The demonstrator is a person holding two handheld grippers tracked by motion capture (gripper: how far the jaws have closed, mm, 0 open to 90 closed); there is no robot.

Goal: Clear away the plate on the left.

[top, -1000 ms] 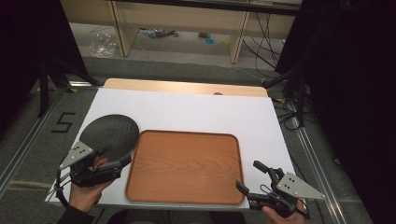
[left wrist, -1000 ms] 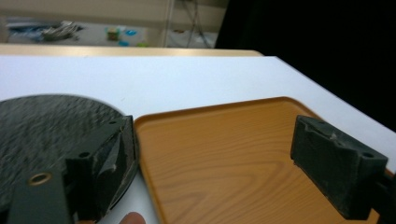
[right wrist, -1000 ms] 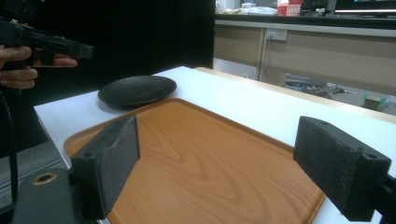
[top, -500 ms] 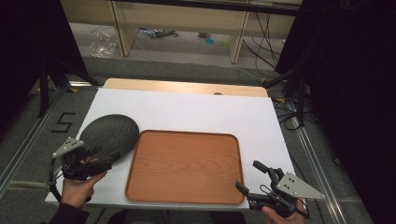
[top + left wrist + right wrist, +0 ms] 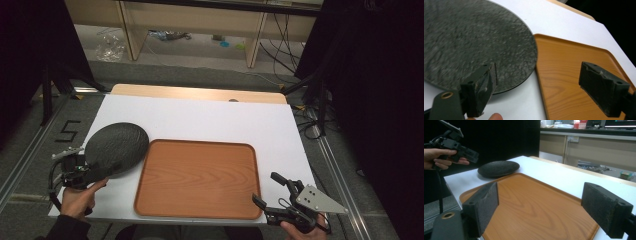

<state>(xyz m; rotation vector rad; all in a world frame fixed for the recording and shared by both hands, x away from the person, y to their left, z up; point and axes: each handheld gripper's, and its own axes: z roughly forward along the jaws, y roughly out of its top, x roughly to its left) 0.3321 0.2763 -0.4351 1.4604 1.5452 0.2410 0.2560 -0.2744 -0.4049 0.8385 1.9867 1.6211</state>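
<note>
Two items matter on the white table (image 5: 210,120): a dark round plate (image 5: 116,149) and a wooden tray (image 5: 197,179).

High view: the plate lies flat on the table at the tray's left edge, just beside it, with its right rim at or barely over the tray's lip; contact cannot be confirmed. The tray is bare. The left gripper (image 5: 75,167) sits at the plate's near-left rim, held in a hand (image 5: 79,197). The right gripper (image 5: 275,195) hovers at the tray's near-right corner, jaws spread wide, holding nothing.

Left gripper view: the jaws stand wide apart. One pad is over the plate (image 5: 474,42) near its rim; the other is over the tray (image 5: 579,67). Nothing is clamped between them.

Right gripper view: the jaws are wide, framing the tray (image 5: 534,205), which is bare. The plate (image 5: 498,168) rests beyond the tray's far corner, and the left gripper (image 5: 470,155) is raised above and clear of it.

Judgement: the work appears to be moving the plate onto the tray. That transfer is not done; a grasp and placement remain.
</note>
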